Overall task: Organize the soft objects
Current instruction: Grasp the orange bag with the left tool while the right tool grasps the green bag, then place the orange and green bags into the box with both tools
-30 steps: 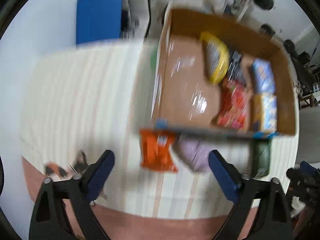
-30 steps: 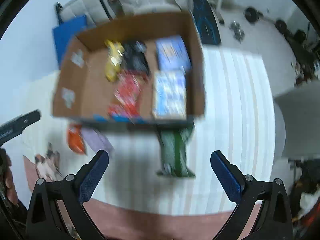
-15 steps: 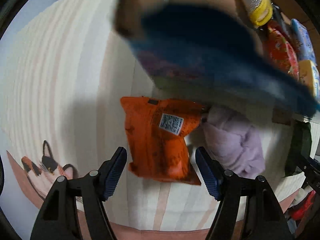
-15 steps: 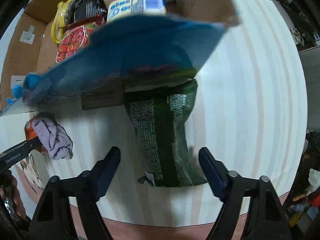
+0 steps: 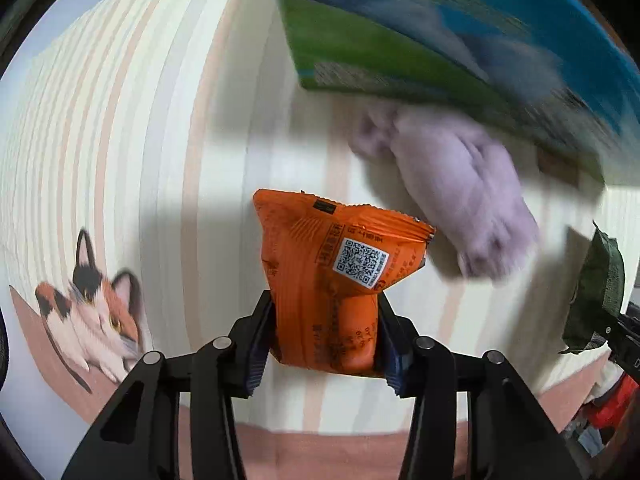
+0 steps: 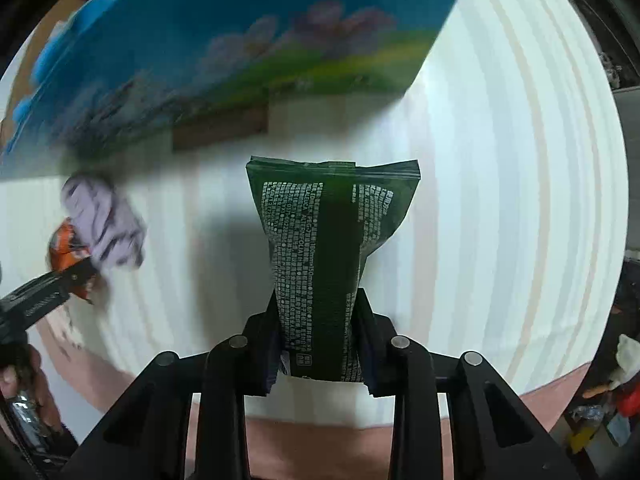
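Note:
My left gripper is shut on an orange snack packet with a QR label, holding its near end. A crumpled lilac cloth lies just beyond it to the right, against the box. My right gripper is shut on a dark green packet with white print, gripped at its near end. The green packet also shows at the right edge of the left wrist view. The lilac cloth and the orange packet show at the left of the right wrist view.
The cardboard box's printed blue and green side looms close above both packets, also in the right wrist view. A striped cream mat with a cat picture covers the surface. Clutter lies at the far right floor.
Both grippers have moved down and forward to the packets and shut on them. Each packet's far end now stands raised off the mat. The box side fills more of each view.

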The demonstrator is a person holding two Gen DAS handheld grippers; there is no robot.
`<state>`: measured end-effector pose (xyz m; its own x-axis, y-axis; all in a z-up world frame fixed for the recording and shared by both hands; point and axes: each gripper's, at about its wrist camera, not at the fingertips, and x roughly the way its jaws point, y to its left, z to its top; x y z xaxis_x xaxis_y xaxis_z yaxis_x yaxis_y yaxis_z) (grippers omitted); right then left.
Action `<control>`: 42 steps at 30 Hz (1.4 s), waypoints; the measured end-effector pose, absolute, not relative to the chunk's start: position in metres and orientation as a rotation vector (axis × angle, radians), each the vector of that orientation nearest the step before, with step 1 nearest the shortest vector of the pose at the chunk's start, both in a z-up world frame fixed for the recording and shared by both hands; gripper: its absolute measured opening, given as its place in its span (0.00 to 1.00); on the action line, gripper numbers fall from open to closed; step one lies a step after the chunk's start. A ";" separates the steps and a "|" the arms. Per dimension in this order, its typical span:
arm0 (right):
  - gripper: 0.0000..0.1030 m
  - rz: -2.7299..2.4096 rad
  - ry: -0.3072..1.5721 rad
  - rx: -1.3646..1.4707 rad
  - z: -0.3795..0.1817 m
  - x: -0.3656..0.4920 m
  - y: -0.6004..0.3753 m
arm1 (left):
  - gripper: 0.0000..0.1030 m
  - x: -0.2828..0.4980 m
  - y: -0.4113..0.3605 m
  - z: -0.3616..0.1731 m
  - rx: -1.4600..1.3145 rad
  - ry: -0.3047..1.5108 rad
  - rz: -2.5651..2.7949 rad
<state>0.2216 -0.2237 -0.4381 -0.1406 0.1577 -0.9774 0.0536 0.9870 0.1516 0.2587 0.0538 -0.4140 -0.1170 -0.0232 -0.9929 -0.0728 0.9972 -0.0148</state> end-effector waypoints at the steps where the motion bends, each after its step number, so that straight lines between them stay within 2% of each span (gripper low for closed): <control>1: 0.32 0.110 1.709 0.169 -0.432 0.215 -0.222 | 0.42 0.253 0.049 -0.408 -0.075 1.683 0.029; 8: 0.31 0.284 1.611 0.279 -0.351 0.195 -0.209 | 0.42 0.256 0.010 -0.309 -0.089 1.538 -0.103; 13: 0.31 0.379 1.466 0.325 -0.281 0.234 -0.204 | 0.42 0.316 0.019 -0.254 -0.077 1.438 -0.137; 17: 0.31 0.402 1.391 0.341 -0.261 0.280 -0.172 | 0.42 0.384 0.028 -0.238 -0.025 1.406 -0.118; 20: 0.31 0.407 1.383 0.363 -0.264 0.315 -0.156 | 0.42 0.435 0.030 -0.243 0.016 1.426 -0.093; 27: 0.31 0.384 1.478 0.410 -0.316 0.373 -0.117 | 0.43 0.510 0.039 -0.284 0.077 1.538 -0.042; 39: 0.33 0.360 1.620 0.334 -0.388 0.406 -0.072 | 0.45 0.547 0.047 -0.348 0.048 1.717 -0.011; 41: 0.43 0.350 1.648 0.331 -0.398 0.409 -0.069 | 0.45 0.546 0.045 -0.351 0.054 1.727 -0.005; 42: 0.57 0.338 1.644 0.328 -0.399 0.409 -0.070 | 0.46 0.546 0.045 -0.351 0.053 1.724 -0.006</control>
